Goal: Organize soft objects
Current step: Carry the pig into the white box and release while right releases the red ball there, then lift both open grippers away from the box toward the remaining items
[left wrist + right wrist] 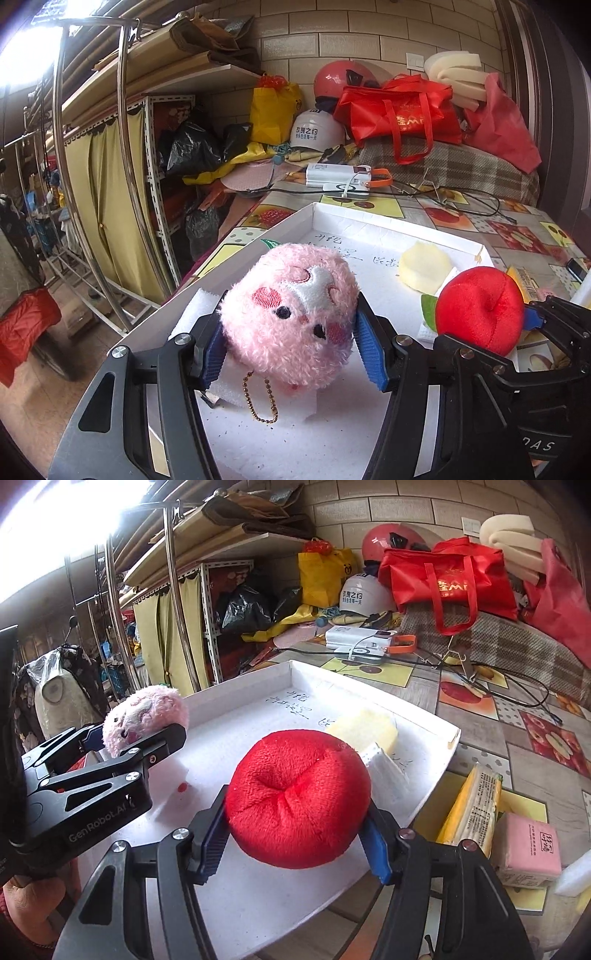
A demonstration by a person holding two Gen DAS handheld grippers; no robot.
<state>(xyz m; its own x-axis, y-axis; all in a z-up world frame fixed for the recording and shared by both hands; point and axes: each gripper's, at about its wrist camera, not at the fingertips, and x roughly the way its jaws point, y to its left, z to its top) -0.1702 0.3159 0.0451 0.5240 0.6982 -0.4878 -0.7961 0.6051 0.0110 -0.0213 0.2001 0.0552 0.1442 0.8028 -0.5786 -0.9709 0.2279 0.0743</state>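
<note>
**Two plush toys poised over the white tray**

The pink plush sits between the left claw's blue pads, over a white foam block near the tray's left wall. The red plush apple, just right of it, fills the right claw. Whether either claw's pads press, the views cannot tell. The tray's middle lies open beyond them; a yellow sponge occupies the far right corner.

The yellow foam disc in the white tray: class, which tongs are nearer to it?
Right. The right tongs, around the red plush apple, sit just in front of the yellow foam disc. The left tongs, around the pink plush toy, are farther left.
</note>
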